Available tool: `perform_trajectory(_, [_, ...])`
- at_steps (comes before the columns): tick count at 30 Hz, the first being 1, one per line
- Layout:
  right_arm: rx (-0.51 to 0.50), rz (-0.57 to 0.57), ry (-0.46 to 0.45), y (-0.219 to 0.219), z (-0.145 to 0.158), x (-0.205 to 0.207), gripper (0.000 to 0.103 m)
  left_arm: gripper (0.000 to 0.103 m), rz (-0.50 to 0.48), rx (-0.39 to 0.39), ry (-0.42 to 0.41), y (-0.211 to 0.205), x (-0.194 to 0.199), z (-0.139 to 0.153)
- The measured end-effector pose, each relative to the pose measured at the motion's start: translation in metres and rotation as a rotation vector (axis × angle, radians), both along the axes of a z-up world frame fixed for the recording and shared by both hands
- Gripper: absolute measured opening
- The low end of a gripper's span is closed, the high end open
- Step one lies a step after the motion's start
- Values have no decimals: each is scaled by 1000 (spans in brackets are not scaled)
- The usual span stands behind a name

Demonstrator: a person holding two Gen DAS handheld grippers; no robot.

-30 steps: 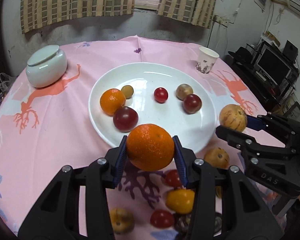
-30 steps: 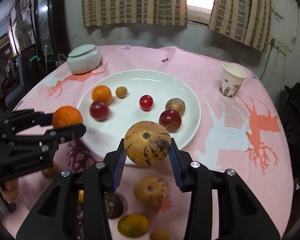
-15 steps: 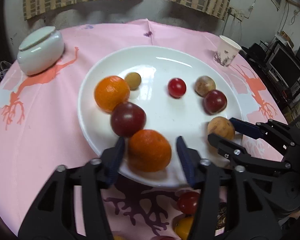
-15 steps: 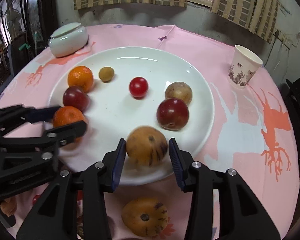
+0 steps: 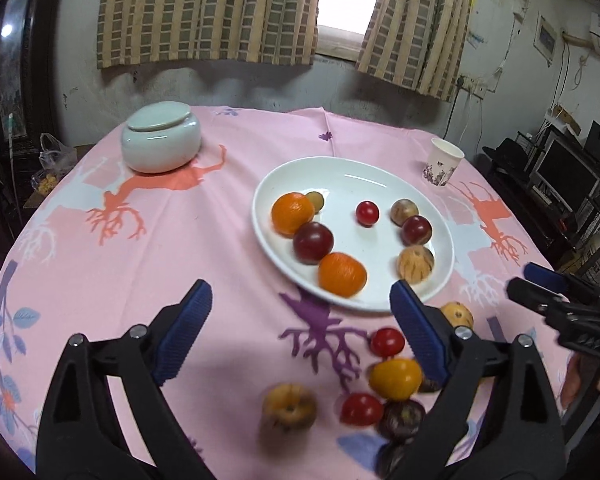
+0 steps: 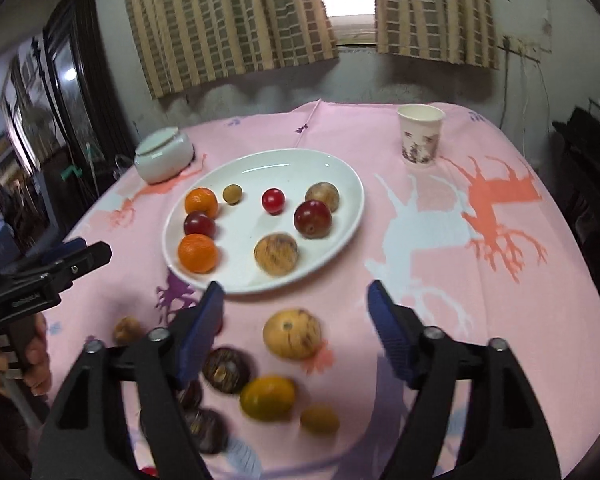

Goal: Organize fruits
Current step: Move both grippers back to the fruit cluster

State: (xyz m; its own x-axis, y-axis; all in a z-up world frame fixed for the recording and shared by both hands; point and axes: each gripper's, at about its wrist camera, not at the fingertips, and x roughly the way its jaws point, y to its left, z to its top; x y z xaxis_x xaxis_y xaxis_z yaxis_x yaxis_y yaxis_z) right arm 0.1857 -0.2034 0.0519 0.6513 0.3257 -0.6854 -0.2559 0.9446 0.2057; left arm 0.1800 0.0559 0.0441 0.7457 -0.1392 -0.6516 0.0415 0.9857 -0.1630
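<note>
Both grippers have let go of their loads. A second ago the left gripper [image 5: 300,328] was clamped on an orange [image 5: 342,274] and the right gripper [image 6: 296,332] on a speckled fruit [image 6: 276,254]. Both fruits now lie on the plate [image 5: 352,172], at its near edge. Both sets of jaws are opening, with nothing between them, and both grippers have drawn back from the plate.

Effect on the task: the plate now holds eight fruits. Two oranges and a dark plum sit in its left half with a small olive-coloured fruit behind them. A cherry tomato lies near its centre. A brown fruit, a second plum and the speckled fruit occupy its right half. One delivery cycle per hand appears complete.

Remaining work: a loose group lies on the cloth [image 5: 204,240] on the near side of the plate. It includes a yellow fruit [image 6: 268,398], a second speckled fruit [image 6: 292,334], red tomatoes [image 5: 387,342] and dark fruits. Several are blurred.

Clearances:
- The centre and far part of the plate are bare and can take more fruit.
- The released fruits rest close to the near rim; a knock could roll them off.
- A cup [image 6: 420,136] stands beyond the plate to its right, well apart.
- A lidded jar [image 5: 162,142] stands beyond the plate to its left, well apart.
- The cloth left of the plate is open.
</note>
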Motion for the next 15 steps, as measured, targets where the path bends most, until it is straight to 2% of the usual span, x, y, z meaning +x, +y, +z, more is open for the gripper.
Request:
perform_trajectory(1, [18, -31, 7, -7, 1, -11, 98, 93, -3, -12, -4, 3, -8, 0])
perform_trajectory(2, [37, -65, 20, -14, 1, -21, 100, 94, -14, -25, -5, 5, -16, 0])
perform_trajectory(5, [102, -74, 71, -25, 0, -45, 100, 95, -31, -25, 7, 5, -32, -5])
perform_trajectory(11, [60, -20, 94, -11, -9, -69, 102, 95, -76, 0, 50, -8, -53, -21])
perform_trajectory(15, [40, -3, 116, 0, -27, -66, 102, 95, -96, 82, 57, -19, -60, -34])
